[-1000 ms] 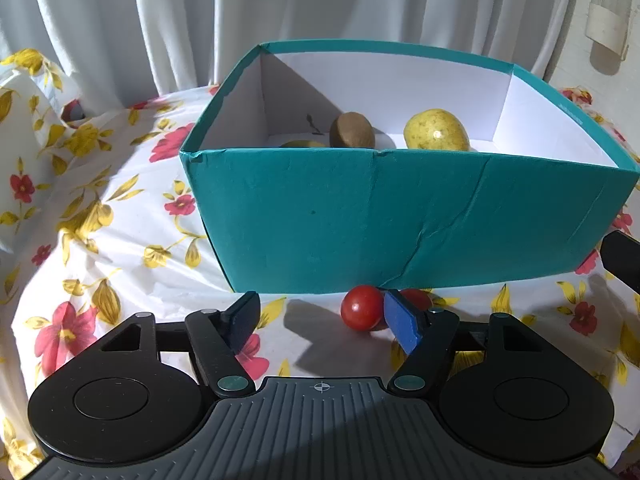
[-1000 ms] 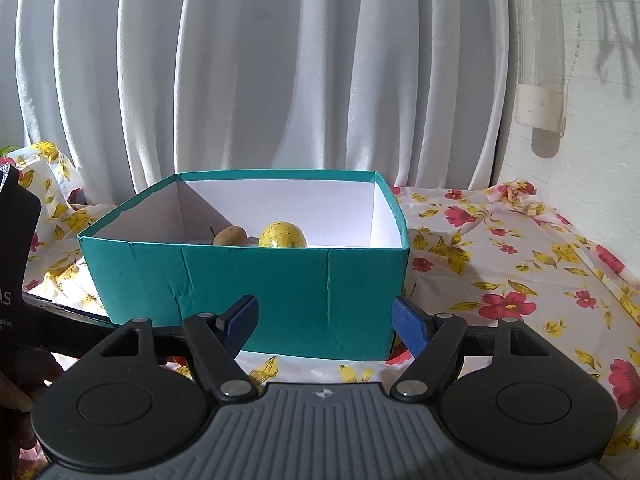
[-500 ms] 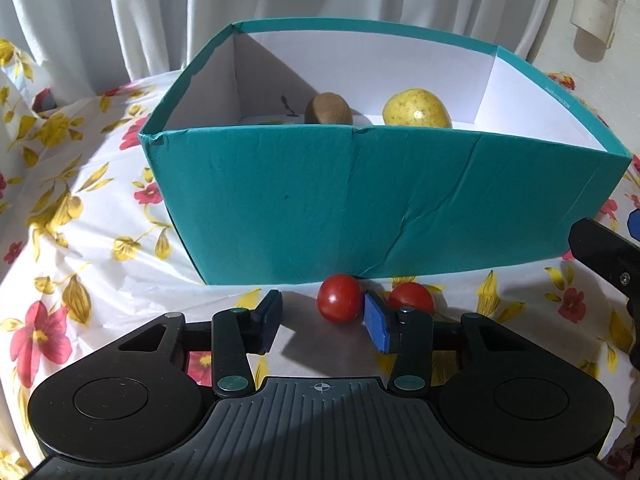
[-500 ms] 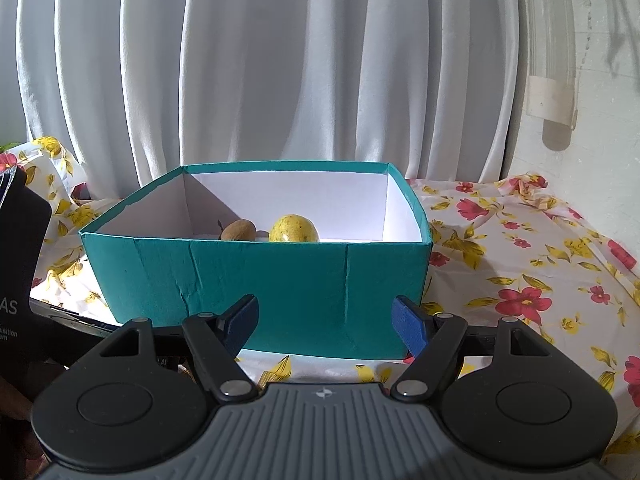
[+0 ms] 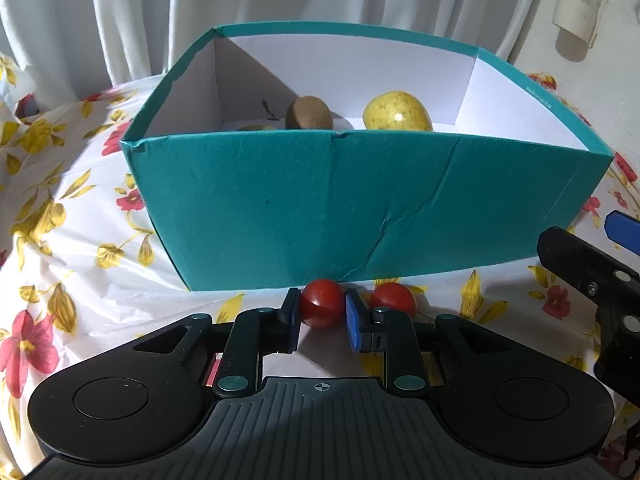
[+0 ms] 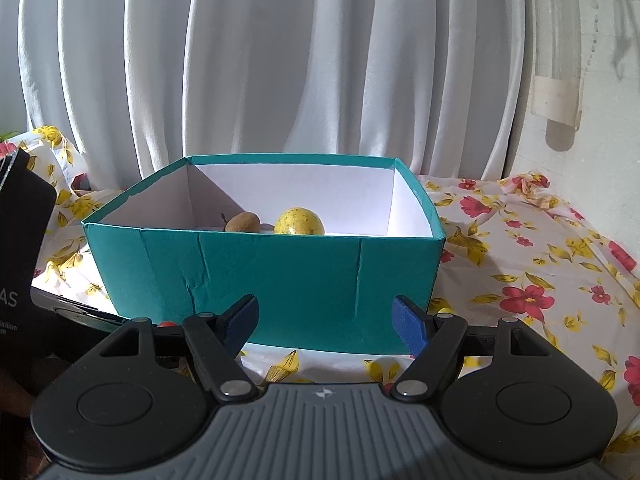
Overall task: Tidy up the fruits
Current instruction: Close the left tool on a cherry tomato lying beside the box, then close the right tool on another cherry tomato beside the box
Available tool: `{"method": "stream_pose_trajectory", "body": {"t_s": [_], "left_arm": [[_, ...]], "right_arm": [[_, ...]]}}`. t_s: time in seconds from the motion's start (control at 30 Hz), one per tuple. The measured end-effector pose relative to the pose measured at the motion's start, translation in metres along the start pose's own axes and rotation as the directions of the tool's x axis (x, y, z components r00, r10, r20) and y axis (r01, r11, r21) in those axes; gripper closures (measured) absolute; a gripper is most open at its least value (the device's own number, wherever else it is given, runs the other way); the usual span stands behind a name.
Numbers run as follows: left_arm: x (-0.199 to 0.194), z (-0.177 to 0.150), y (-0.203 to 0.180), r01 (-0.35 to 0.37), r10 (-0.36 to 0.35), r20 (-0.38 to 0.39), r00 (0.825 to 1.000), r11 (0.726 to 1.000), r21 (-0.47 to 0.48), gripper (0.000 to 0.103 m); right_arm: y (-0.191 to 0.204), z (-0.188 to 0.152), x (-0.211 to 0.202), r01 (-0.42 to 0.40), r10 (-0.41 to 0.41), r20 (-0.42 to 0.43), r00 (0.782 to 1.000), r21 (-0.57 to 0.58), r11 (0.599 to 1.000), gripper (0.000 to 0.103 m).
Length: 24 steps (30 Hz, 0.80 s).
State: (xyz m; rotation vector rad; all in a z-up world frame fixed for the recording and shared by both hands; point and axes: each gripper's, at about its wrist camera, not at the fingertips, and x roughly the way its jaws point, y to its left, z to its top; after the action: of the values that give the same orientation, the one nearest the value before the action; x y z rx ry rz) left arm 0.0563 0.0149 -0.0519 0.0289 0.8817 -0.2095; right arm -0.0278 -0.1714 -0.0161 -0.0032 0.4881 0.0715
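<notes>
With the left claw [image 5: 322, 314] closed on a red tomato [image 5: 321, 307] and the right claw [image 6: 325, 320] standing wide and empty, squeezing too hard could burst it, or it could clip the teal box [image 5: 360, 208] wall when lifted.

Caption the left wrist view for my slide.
Left gripper shut on a red tomato beside the teal box.

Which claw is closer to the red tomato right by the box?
Left. The left claw grips that tomato between its blue pads. The right claw hangs open, apart, facing the teal box.
</notes>
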Motion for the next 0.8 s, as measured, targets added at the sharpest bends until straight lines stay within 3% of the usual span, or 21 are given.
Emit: {"method": "stream_pose_trajectory", "body": {"t_s": [0.3,0.8], "left_arm": [[-0.048,0.010,0.017,-0.016,0.018,0.039,0.999,0.999,-0.049,0.077],[-0.078,0.012,0.048,-0.092,0.098,0.057,0.993,0.990,-0.105,0.077]], "right_arm": [[0.013,-0.011,0.007,0.030,-0.030,-0.020,0.999,-0.042,0.999,0.029],[0.068,-0.029,0.036,-0.105,0.097,-0.086,0.992,-0.097,0.990,0.032]]}}
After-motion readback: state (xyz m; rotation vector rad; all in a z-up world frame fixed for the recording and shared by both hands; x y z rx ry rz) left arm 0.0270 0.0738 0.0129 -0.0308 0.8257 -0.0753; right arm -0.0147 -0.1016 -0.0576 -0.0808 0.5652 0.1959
